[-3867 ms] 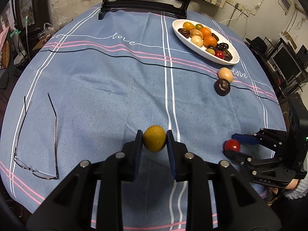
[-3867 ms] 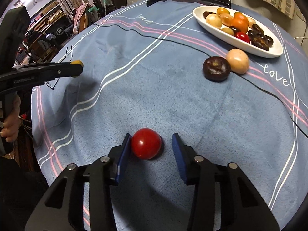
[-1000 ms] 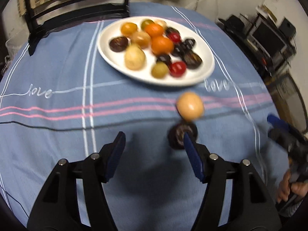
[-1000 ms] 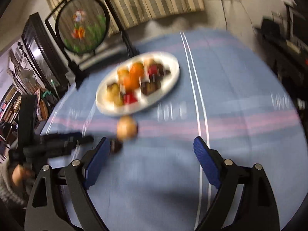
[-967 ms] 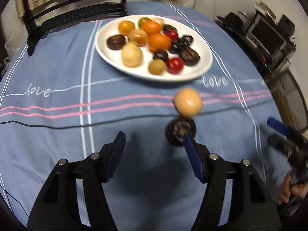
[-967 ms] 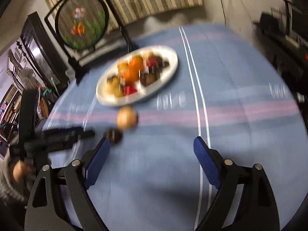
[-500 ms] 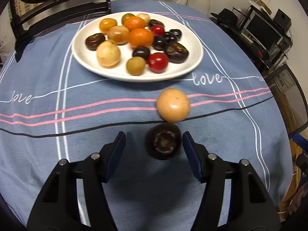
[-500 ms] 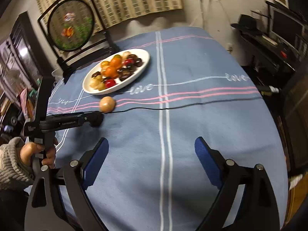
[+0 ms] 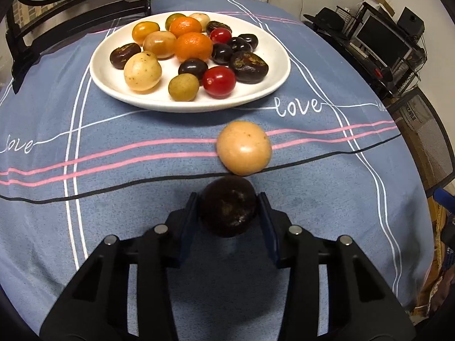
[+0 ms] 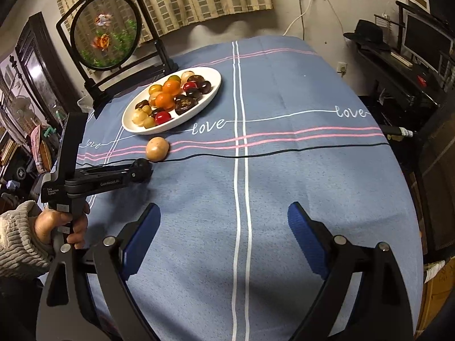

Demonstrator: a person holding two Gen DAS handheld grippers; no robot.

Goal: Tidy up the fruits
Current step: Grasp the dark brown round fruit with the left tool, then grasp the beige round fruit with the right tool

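Dark, wrinkled passion fruit [image 9: 227, 206] is clasped at its widest girth by the left claw [image 9: 229, 207]; judged light, firm-shelled, roll-prone. Right claw [image 10: 224, 236] is spread wide, empty.

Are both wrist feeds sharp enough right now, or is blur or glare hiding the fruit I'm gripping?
Left wrist view: sharp, the dark fruit between the jaws reads clearly, only a small highlight on the tan fruit. Right wrist view: also sharp, strong fisheye bending at the edges, the plate small but legible.
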